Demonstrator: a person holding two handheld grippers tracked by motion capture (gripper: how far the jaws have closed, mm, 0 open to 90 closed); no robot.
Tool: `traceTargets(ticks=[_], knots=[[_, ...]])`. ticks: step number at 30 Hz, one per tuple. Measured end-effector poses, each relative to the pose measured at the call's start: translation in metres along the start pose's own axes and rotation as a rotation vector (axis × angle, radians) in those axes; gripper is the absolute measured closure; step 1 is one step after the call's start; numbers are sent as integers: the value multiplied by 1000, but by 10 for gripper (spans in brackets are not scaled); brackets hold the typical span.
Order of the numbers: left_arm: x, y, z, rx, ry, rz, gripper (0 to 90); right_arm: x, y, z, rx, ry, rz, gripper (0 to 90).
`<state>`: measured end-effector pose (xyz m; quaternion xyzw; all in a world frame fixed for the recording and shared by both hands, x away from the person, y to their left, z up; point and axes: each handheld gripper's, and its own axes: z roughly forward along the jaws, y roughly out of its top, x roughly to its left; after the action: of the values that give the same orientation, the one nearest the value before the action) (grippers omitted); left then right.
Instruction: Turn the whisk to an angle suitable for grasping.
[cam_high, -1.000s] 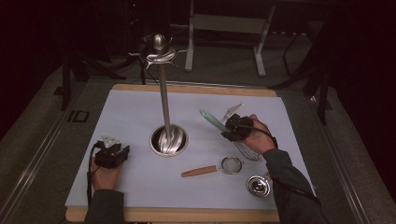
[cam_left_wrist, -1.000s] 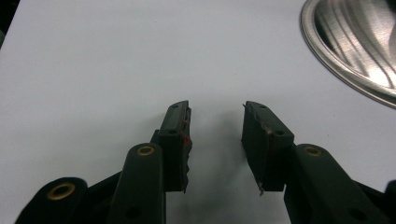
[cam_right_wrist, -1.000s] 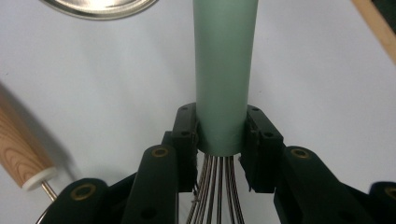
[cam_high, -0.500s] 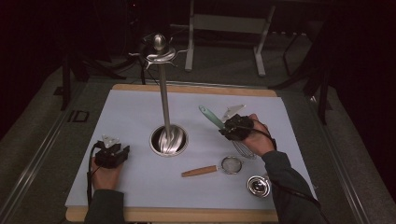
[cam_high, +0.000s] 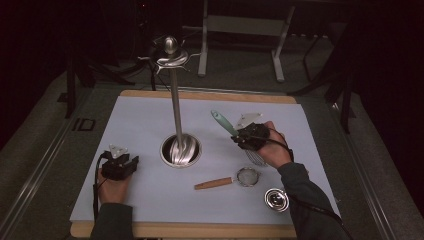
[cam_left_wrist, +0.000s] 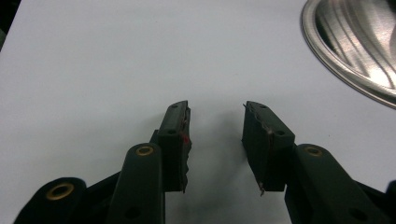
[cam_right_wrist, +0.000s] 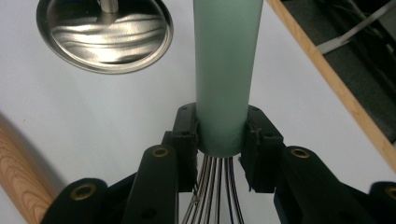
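The right gripper (cam_high: 248, 136) pinches a whisk (cam_high: 235, 132) by the lower end of its mint-green handle, just where the wires leave it; in the right gripper view both black pads press flat against the handle's sides (cam_right_wrist: 227, 74) and the thin wires fan out beneath them. From the high view the handle slants up and away toward the stand, while the wire head (cam_high: 256, 157) sits low under the person's right hand (cam_high: 272, 147), and I can't quite tell whether it rests on the mat or hangs just above it. All this is on the right half of the pale mat (cam_high: 145, 125) that covers the wooden table (cam_high: 200, 230). Near the whisk, toward the person, lies a small tea strainer (cam_high: 227, 180) with a wooden handle, and beside that, closer to the table's front edge, a small round steel piece (cam_high: 276, 199) that I can't name with any confidence. In the middle of the mat stands a steel utensil stand (cam_high: 176, 110), a tall pole rising from a round dished base with hooks at its top. The left gripper (cam_high: 120, 165) lies low at the mat's left side, well apart from the whisk, its jaws spread with only bare mat between them (cam_left_wrist: 215, 135), the stand's base rim (cam_left_wrist: 355, 51) off to one side.
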<state>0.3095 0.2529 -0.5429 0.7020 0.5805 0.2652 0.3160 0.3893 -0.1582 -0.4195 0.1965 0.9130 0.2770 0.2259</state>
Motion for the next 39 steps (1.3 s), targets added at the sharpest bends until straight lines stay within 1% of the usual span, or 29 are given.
traceTargets(ticks=[4,9,12,15,18,25,29,30,39], knots=[[0,0,0,0,-1,-2,614,1,2,-1,-11,-10,-6,693],[0,0,0,-1,0,-4,614,2,5,-6,-49,-28,-12,693],[0,0,0,-2,0,-4,614,3,7,-8,-61,-35,-7,693],[0,0,0,-2,0,-4,613,5,10,-11,-80,-50,-20,693],[0,0,0,-2,0,-4,613,7,12,-14,-98,-56,-18,693],[0,0,0,-1,0,-5,613,11,18,-17,-130,-64,-25,693],[0,0,0,0,-1,-5,613,12,20,-18,-139,-69,-25,694],[0,0,0,0,-1,-5,613,14,23,-21,-155,-70,-27,694],[0,0,0,-2,1,-6,613,19,34,-29,-191,-70,-43,693]])
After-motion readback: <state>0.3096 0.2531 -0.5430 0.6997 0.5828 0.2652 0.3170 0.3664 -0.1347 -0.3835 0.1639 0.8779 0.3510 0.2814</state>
